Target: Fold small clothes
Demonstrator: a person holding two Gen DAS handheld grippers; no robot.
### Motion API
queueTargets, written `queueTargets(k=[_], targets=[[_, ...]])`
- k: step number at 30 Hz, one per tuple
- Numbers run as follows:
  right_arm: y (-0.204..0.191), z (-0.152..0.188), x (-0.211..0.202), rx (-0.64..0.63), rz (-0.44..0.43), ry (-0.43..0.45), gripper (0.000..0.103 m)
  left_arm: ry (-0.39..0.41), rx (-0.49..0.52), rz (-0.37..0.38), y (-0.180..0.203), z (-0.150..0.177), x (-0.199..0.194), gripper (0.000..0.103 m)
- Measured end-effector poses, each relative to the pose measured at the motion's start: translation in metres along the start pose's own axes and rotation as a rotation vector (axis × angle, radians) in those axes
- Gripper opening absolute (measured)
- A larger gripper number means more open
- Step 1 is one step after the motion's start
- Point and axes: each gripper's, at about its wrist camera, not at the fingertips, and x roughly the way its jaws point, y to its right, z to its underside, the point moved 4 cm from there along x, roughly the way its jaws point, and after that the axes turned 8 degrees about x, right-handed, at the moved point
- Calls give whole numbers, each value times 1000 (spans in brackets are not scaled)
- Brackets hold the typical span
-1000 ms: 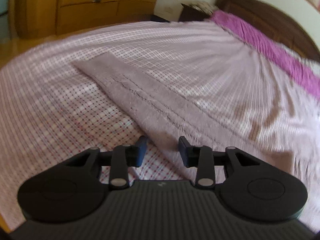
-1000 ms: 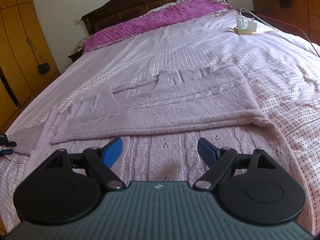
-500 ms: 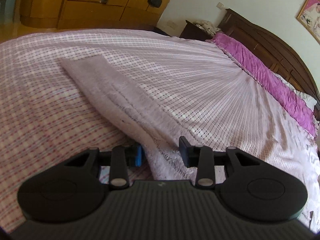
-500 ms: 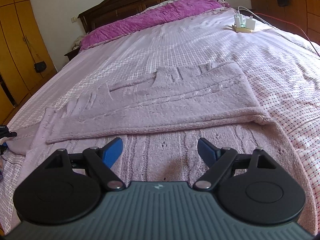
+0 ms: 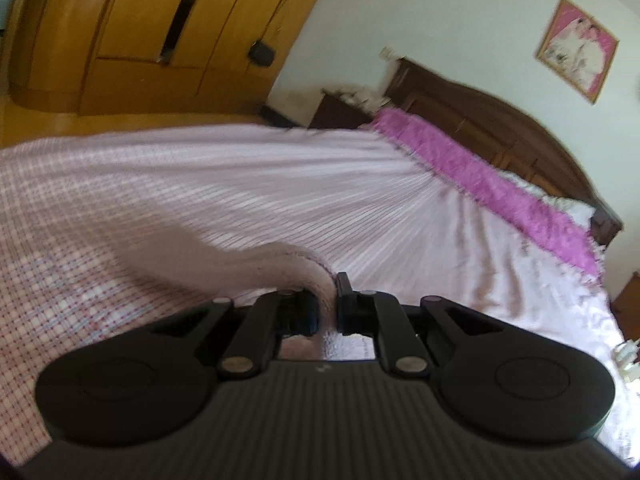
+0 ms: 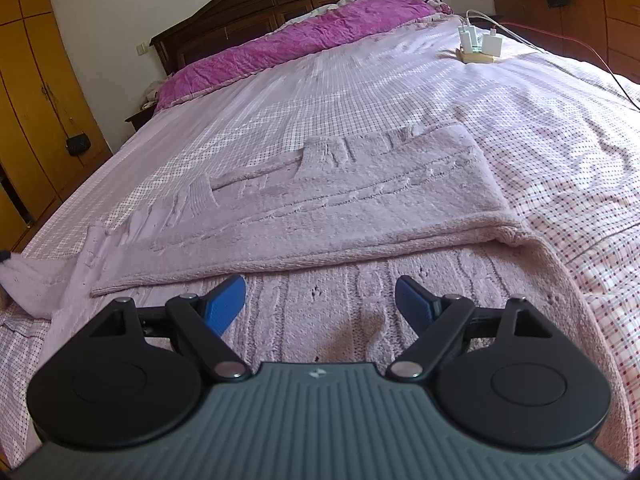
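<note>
A checked pink bedspread (image 6: 360, 92) is covering the whole bed, and everything is placing itself around it. The pale mauve knitted sweater (image 6: 340, 208) is lying flat across its near part, one half folded over. The left gripper (image 5: 329, 304), its jaws having just been closing, is pinching the sweater's sleeve (image 5: 256, 268) and holding it above the bedspread. The right gripper (image 6: 320, 304) is hovering spread wide over the sweater, gripping nothing. A magenta cover (image 6: 304, 40) and dark headboard (image 6: 248, 12) are bordering the bedspread's far end, chargers (image 6: 478, 46) are resting on it, and a yellow wardrobe (image 5: 160, 28) is standing beyond its left edge.
</note>
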Motion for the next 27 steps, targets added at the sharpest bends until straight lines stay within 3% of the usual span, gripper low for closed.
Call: queueTargets(k=[7, 13, 18, 27], targets=[[5, -2, -4, -2, -2, 14, 87, 56, 21, 127, 53, -9, -38, 10], [13, -6, -7, 15, -10, 22, 87, 63, 76, 243, 113, 2, -60, 10], [19, -8, -10, 31, -20, 33, 87, 85, 129, 296, 162, 11, -69, 10], [34, -10, -20, 67, -27, 53, 87, 7, 172, 415, 235, 51, -64, 10]])
